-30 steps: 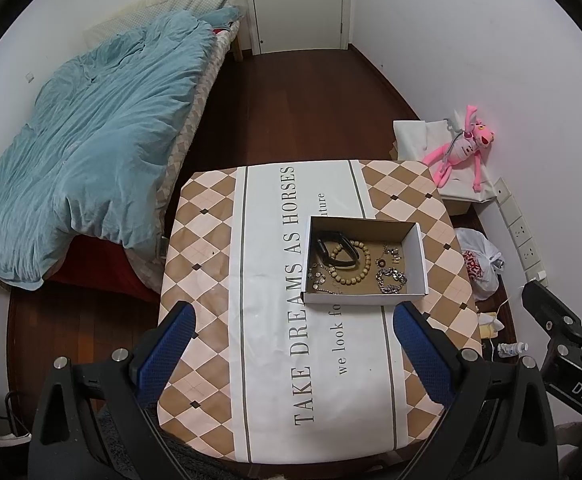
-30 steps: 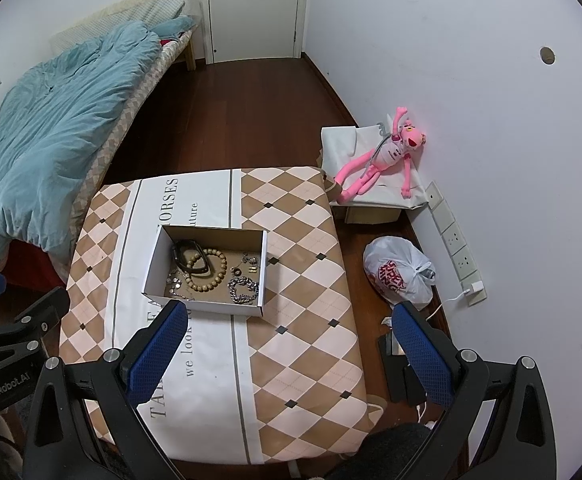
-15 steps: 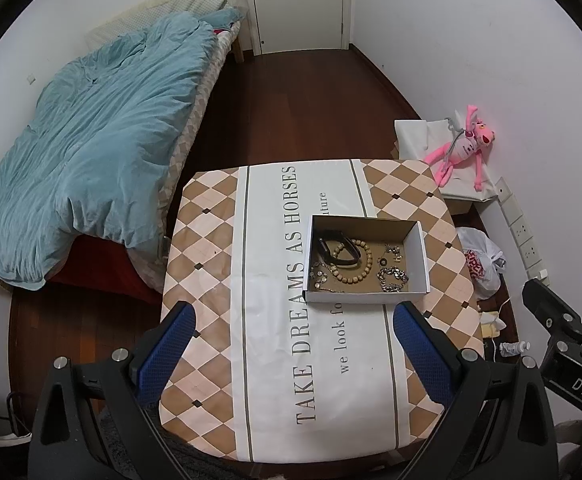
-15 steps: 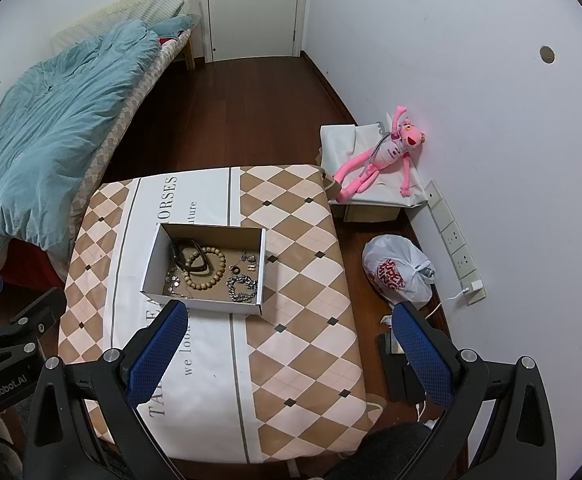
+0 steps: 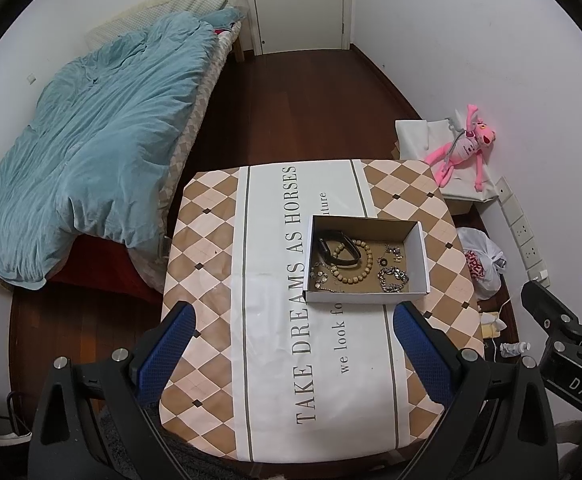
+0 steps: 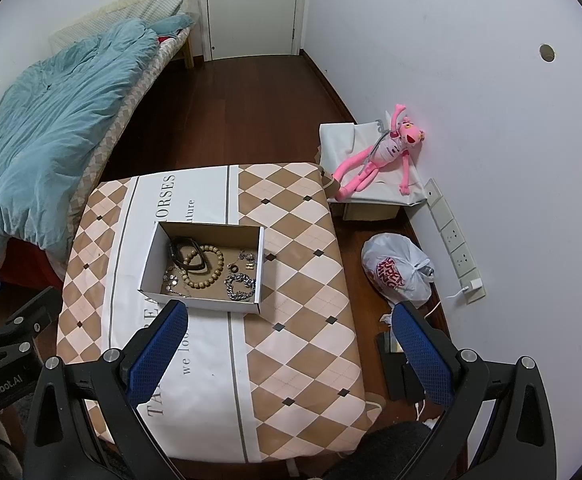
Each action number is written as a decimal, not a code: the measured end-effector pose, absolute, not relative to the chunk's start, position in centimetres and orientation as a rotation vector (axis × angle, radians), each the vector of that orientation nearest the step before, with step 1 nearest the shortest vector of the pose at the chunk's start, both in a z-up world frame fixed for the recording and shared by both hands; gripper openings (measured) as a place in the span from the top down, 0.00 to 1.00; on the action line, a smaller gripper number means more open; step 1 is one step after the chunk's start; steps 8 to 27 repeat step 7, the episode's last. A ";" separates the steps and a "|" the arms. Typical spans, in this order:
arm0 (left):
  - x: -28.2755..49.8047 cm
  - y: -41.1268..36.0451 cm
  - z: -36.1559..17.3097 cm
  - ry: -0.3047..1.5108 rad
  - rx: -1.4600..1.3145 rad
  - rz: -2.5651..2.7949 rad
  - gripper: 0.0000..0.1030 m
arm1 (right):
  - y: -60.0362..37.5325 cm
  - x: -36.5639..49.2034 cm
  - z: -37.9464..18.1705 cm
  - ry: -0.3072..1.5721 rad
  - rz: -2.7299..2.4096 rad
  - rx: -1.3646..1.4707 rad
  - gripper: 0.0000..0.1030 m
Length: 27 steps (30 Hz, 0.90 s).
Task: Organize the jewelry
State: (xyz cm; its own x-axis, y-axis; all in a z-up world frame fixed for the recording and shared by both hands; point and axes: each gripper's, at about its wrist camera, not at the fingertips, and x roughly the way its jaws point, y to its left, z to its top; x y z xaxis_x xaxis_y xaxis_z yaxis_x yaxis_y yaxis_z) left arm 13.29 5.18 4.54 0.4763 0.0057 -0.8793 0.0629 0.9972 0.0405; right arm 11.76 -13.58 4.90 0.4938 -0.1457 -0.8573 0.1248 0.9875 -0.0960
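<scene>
A white cardboard box (image 5: 365, 299) stands on the table (image 5: 275, 344); it also shows in the right wrist view (image 6: 207, 303). Inside lie a wooden bead bracelet (image 5: 354, 265), a black band (image 5: 333, 249), a silver chain bracelet (image 5: 393, 279), a beaded chain (image 5: 321, 278) and small pieces (image 5: 391, 252). My left gripper (image 5: 295, 354) is open and empty, high above the table's near half. My right gripper (image 6: 287, 354) is open and empty, above the table's right side. Each gripper shows at the edge of the other's view.
The table wears a diamond-patterned cloth with lettering. A bed with a blue duvet (image 5: 91, 152) is at the left. A pink plush toy (image 6: 383, 152) lies on a covered box by the wall, near a white plastic bag (image 6: 397, 272) and wall sockets (image 6: 455, 240).
Both grippers have drifted slightly, so the table and box shift a little in view. Nothing was taken hold of or let go.
</scene>
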 end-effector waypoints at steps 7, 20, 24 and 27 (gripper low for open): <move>13.2 5.3 4.5 1.070 0.067 -0.034 0.02 | -13.6 11.7 4.8 1.044 -0.163 -0.023 0.00; 13.2 5.3 4.5 1.070 0.067 -0.034 0.02 | -13.6 11.7 4.8 1.044 -0.163 -0.023 0.00; 13.2 5.3 4.5 1.070 0.067 -0.034 0.02 | -13.6 11.7 4.8 1.044 -0.163 -0.023 0.00; 13.2 5.3 4.5 1.070 0.067 -0.034 0.02 | -13.6 11.7 4.8 1.044 -0.163 -0.023 0.00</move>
